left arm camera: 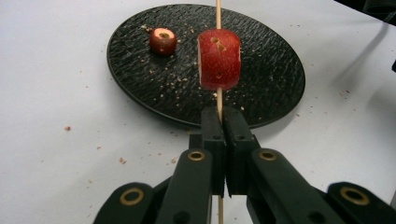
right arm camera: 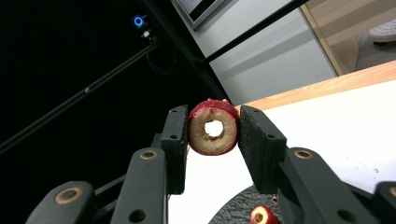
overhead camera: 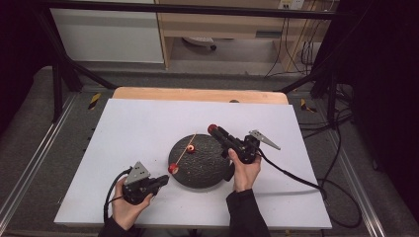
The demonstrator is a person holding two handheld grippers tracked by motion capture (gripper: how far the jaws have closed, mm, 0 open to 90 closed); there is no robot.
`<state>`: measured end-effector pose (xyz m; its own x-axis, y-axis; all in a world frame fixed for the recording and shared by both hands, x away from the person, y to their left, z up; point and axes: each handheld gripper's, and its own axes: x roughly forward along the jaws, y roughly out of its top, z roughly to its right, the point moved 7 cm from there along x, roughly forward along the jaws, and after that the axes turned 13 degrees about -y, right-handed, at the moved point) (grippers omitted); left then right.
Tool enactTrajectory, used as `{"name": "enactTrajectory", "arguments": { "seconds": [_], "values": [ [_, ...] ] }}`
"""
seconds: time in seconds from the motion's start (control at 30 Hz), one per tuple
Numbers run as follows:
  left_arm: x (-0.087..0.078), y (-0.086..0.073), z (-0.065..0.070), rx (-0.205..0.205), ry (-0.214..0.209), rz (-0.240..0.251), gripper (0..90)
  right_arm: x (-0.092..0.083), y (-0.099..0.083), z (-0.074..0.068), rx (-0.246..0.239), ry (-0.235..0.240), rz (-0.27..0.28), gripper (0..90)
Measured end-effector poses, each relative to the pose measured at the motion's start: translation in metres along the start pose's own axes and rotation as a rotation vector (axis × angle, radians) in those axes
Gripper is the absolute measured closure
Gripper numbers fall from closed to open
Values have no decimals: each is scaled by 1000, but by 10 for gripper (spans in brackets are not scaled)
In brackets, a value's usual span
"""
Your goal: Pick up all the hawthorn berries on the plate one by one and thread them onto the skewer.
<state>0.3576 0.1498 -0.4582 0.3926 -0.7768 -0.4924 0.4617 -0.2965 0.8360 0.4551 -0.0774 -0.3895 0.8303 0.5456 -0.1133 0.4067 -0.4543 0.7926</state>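
The left gripper (left arm camera: 219, 122) was clenched on a thin wooden skewer (left arm camera: 218, 14), which ran up between its closed jaws and out over a black plate (left arm camera: 275, 70). A red fruit piece (left arm camera: 219, 58) sat threaded on the skewer just past the jaw tips. A smaller red piece (left arm camera: 163, 40) lay on the plate, among scattered crumbs. The right gripper (right arm camera: 214, 130) grasped a cored fruit ring (right arm camera: 214, 129) (pale flesh, red skin, a hole through the middle), lifted above the white table (overhead camera: 138, 128) near the plate's far right edge.
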Motion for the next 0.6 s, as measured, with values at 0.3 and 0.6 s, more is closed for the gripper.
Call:
{"name": "enactTrajectory", "arguments": {
  "seconds": [0.3,0.6],
  "values": [
    [8,2,7,2,-11,1,879,5,3,2,44,1,26,639],
    [15,8,14,4,-19,19,880,8,8,2,83,1,69,640]
  ]
}}
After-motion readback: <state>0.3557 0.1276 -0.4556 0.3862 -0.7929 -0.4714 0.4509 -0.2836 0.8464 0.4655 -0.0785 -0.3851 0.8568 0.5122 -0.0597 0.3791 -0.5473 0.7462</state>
